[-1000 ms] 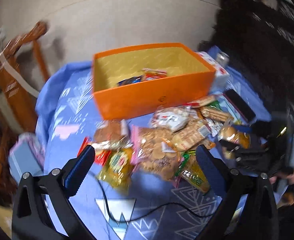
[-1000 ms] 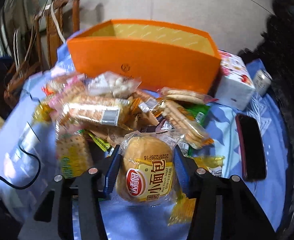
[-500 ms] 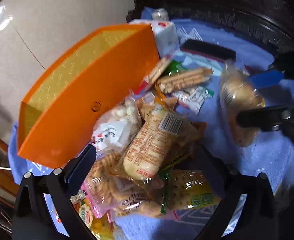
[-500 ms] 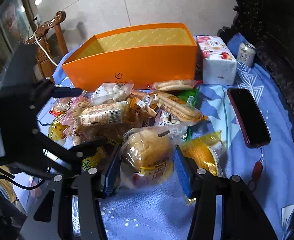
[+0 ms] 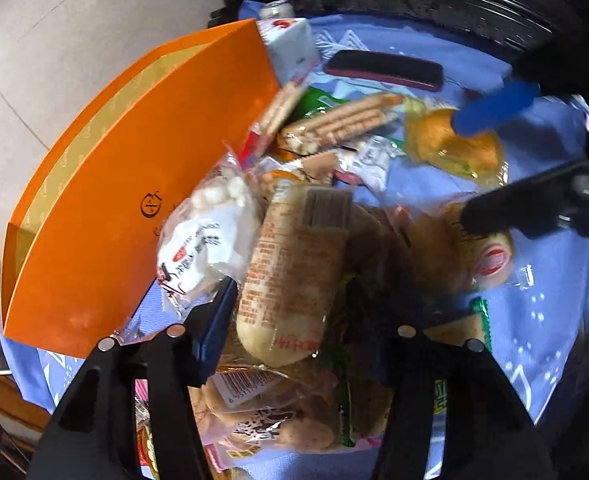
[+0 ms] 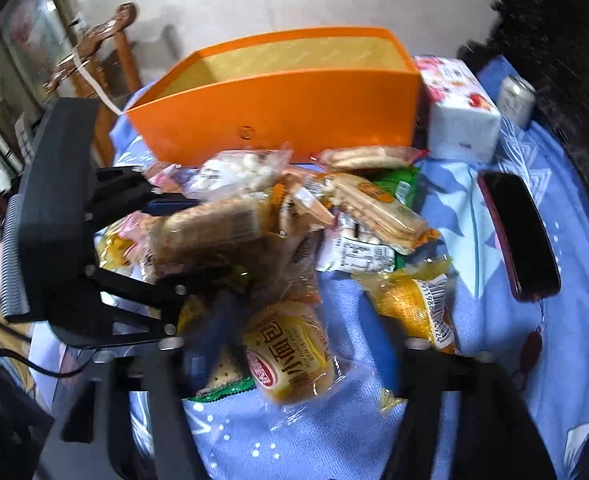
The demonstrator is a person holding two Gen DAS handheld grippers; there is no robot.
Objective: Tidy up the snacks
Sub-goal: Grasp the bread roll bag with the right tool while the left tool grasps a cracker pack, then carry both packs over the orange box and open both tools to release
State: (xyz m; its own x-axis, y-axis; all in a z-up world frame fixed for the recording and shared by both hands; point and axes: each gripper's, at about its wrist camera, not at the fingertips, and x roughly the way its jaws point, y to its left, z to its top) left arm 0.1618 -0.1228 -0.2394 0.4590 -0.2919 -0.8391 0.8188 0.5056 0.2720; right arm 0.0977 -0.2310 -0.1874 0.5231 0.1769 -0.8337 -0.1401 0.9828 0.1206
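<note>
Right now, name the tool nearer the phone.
Right. Right tool, jaws just opening around the bun, is near the phone; left tool, just closing on the biscuit pack, is beyond the pile.

A woven blue cloth [image 6: 474, 420] with a pale printed pattern is seen over the worktop, its weave fine and matt. The orange box [image 6: 294, 120] looks like smooth, matt card, lined inside with a patterned yellow paper. The snack packets [image 6: 222, 228] are wrapped in clear, crinkled plastic film that catches glossy highlights, as on the small bread bun [image 6: 290, 352]. The phone [image 6: 518, 232] shows a glossy black face. The drink can [image 6: 516, 96] appears metallic, and the chair [image 6: 106, 44] is of varnished wood.
</note>
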